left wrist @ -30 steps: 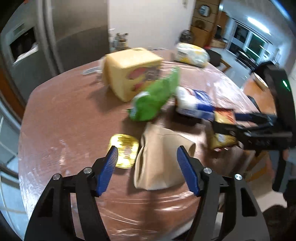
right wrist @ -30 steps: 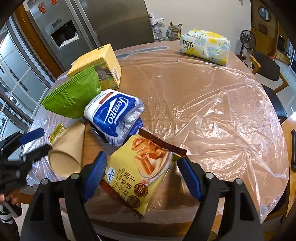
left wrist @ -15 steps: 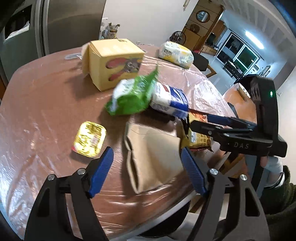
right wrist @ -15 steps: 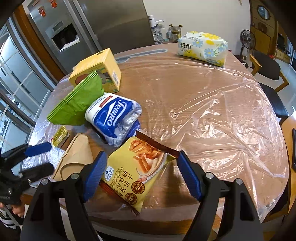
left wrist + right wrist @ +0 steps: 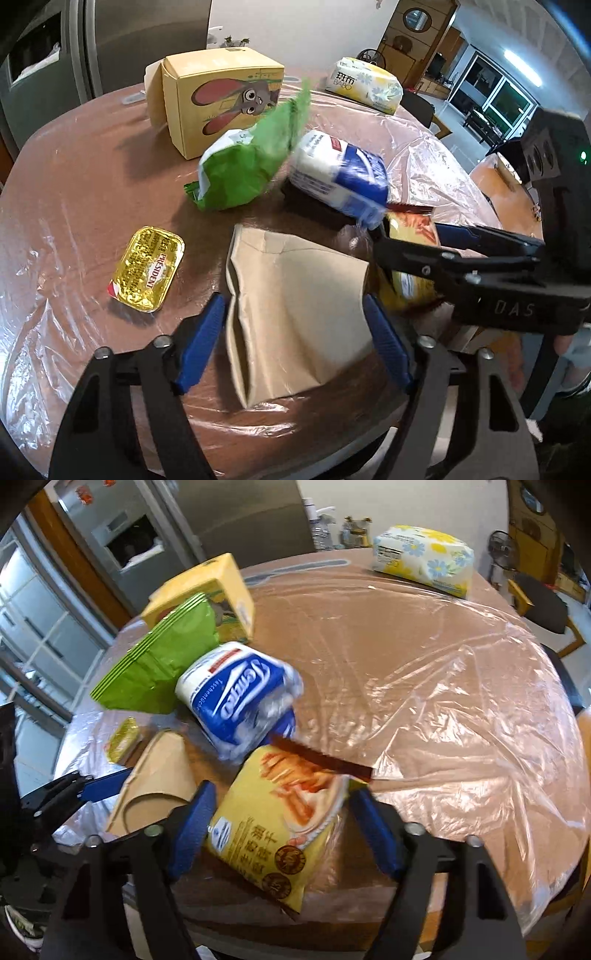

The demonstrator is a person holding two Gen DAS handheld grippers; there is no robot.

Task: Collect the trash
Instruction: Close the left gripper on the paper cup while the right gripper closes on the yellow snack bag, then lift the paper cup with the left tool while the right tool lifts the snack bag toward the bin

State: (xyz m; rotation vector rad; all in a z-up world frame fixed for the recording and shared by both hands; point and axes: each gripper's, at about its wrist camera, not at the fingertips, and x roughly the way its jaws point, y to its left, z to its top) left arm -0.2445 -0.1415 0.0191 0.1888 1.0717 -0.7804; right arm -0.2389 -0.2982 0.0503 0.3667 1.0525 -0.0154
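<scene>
A tan paper bag (image 5: pixel 295 325) lies open-mouthed near the table's front edge. My left gripper (image 5: pixel 293 301) straddles it; its jaws are closing and the blue pads meet the bag's two side edges. A yellow snack pack (image 5: pixel 280 823) sits between the pads of my right gripper (image 5: pixel 281 790). Those jaws are closing too, and the pack bulges up under the squeeze. A gold foil butter portion (image 5: pixel 147 269) lies left of the bag. Behind are a green pouch (image 5: pixel 240 173) and a blue-white tissue pack (image 5: pixel 340 173).
The round table (image 5: pixel 406 664) is wrapped in clear plastic film. A yellow rabbit box (image 5: pixel 221 96) stands at the back, a flowered tissue pack (image 5: pixel 424 557) at the far edge. A steel fridge (image 5: pixel 129 37) is behind and a chair (image 5: pixel 543 605) at the right.
My left gripper came down and closer around the paper bag, its pads drawing in to the bag's sides. The right jaws narrowed onto the snack pack, which now buckles.
</scene>
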